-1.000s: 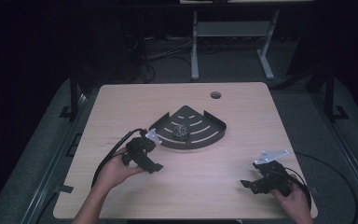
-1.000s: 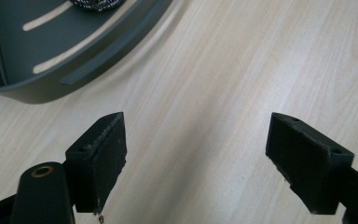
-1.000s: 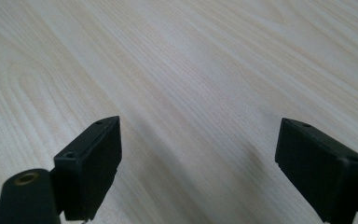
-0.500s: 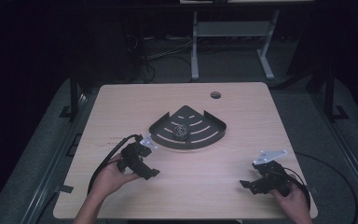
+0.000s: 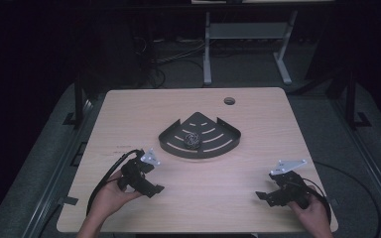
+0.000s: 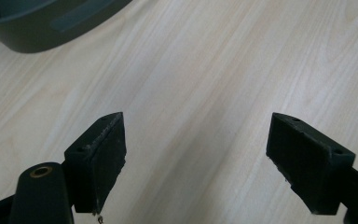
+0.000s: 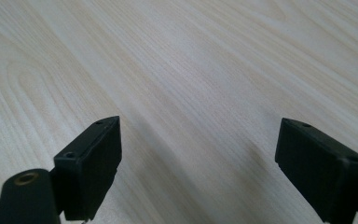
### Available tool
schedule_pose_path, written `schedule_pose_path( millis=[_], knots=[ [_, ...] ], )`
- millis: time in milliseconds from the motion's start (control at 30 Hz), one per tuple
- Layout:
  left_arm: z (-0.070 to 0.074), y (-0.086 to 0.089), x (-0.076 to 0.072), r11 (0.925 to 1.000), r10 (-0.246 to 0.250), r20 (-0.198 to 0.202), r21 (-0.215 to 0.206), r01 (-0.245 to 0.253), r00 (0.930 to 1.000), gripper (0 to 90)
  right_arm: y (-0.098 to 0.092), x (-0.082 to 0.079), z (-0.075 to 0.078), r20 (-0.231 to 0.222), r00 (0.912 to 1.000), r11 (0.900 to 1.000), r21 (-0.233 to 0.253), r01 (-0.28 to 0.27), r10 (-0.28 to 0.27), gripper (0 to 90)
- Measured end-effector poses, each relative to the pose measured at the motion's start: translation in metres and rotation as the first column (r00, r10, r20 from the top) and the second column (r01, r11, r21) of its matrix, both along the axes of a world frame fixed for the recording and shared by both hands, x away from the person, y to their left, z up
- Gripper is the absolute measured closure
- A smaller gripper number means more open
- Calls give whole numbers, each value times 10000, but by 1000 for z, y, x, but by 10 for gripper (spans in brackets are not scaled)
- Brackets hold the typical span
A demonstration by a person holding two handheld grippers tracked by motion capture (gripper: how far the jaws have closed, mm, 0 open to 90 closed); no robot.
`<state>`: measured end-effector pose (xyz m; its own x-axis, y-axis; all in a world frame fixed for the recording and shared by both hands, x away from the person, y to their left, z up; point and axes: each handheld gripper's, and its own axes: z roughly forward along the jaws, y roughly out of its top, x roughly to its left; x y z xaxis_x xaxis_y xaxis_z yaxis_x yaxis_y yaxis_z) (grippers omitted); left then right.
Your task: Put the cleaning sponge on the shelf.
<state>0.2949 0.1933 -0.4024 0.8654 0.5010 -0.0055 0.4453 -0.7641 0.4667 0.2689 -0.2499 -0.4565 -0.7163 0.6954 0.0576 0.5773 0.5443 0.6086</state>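
A dark fan-shaped slotted tray lies at the middle of the light wooden table, with a small dark wire ball resting in it. My left gripper sits near the front left of the table, below and left of the tray, jaws open and empty. In the left gripper view its gripper hovers over bare wood, with the tray's wall at the top left. My right gripper rests at the front right, open and empty. The right gripper view has its gripper wide apart above bare wood.
A round cable hole sits near the table's far edge. Black cables trail from both grippers off the front corners. A white metal frame stands on the floor behind the table. Bare tabletop stretches between the two grippers.
My left gripper has drawn back from the tray's left corner toward the front left of the table. The right gripper has barely shifted.
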Motion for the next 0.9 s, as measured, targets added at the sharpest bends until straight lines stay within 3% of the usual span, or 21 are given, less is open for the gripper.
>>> schedule_pose_path(
  millis=[233,900],
  knots=[
    [-4,10,-9,10000,82,-117,42,-81,9999,192,-1,0,0,-11,10000,10000,-44,37,-37,142],
    [-7,32,-33,9991,407,23,-72,-406,9992,192,-1,-1,-1,-98,9999,9999,-70,89,-89,142]
  ],
)
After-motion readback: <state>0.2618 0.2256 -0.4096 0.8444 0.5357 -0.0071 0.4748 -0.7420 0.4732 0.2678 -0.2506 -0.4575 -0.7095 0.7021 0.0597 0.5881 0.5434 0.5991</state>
